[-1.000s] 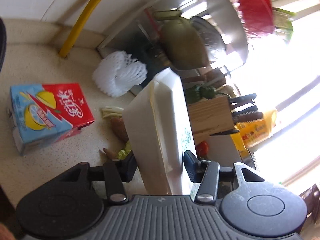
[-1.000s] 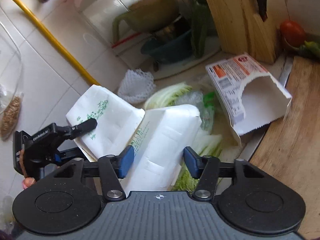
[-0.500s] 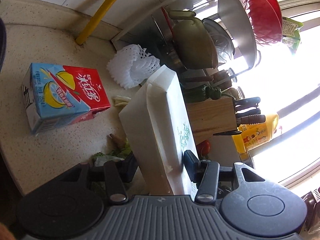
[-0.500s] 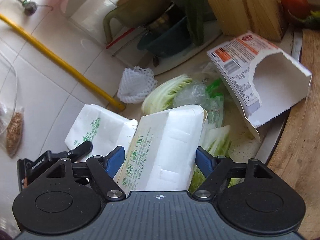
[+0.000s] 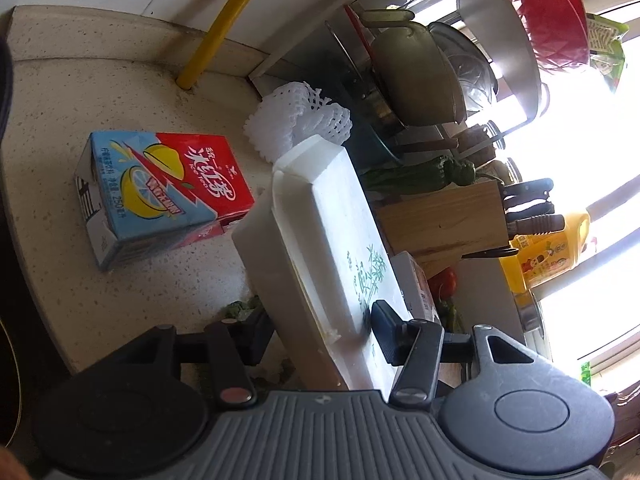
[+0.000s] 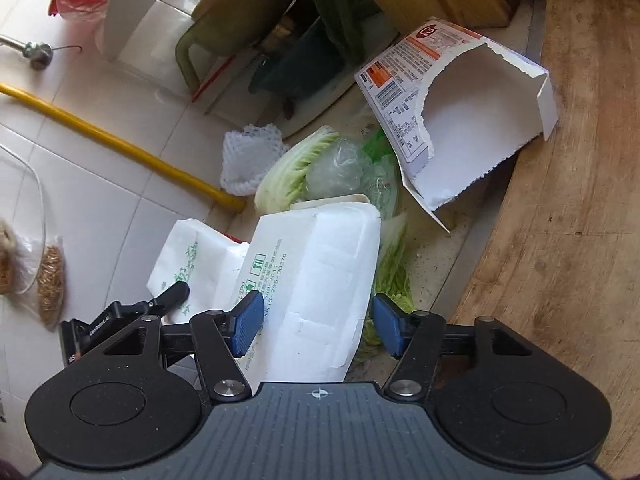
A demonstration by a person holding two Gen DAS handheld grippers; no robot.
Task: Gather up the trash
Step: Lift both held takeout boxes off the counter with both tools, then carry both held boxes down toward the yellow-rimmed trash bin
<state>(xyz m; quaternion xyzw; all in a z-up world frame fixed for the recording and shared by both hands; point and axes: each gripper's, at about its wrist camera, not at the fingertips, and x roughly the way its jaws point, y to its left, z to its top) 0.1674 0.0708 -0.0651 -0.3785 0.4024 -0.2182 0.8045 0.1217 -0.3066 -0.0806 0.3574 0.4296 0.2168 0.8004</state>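
Gripping foam box, left hand-held gripper

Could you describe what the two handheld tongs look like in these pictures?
Both are dark grey plastic units with a ribbed central body, two round discs and black linkage arms with silver pivot screws. The right tongs carry blue ribbed pads; the left tongs have darker pads. White lettering, too small to read, marks the left tongs' side in the right wrist view.

window side blown out, red bowl cut off
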